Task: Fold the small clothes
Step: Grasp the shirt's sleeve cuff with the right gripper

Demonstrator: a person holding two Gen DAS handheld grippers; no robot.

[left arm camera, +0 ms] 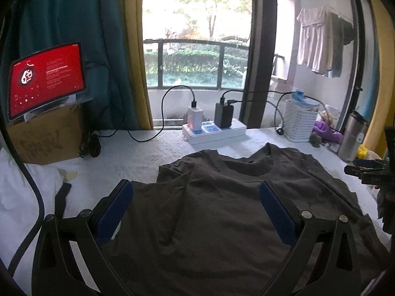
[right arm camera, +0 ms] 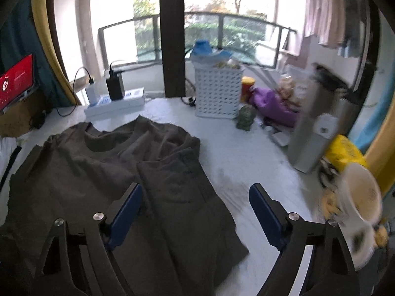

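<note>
Both tools agape, left tool [left arm camera: 195, 190], right tool [right arm camera: 195, 192], above dark T-shirt [right arm camera: 111, 162]

A dark brown shirt [left arm camera: 222, 209] is lying on a white sheet [left arm camera: 138, 153] in the lower frame. Blue pads [left arm camera: 116, 212] are showing on the black grippers. At upper left, a tablet [left arm camera: 47, 76] is glowing red beside teal-and-yellow curtains [left arm camera: 74, 24].
</note>
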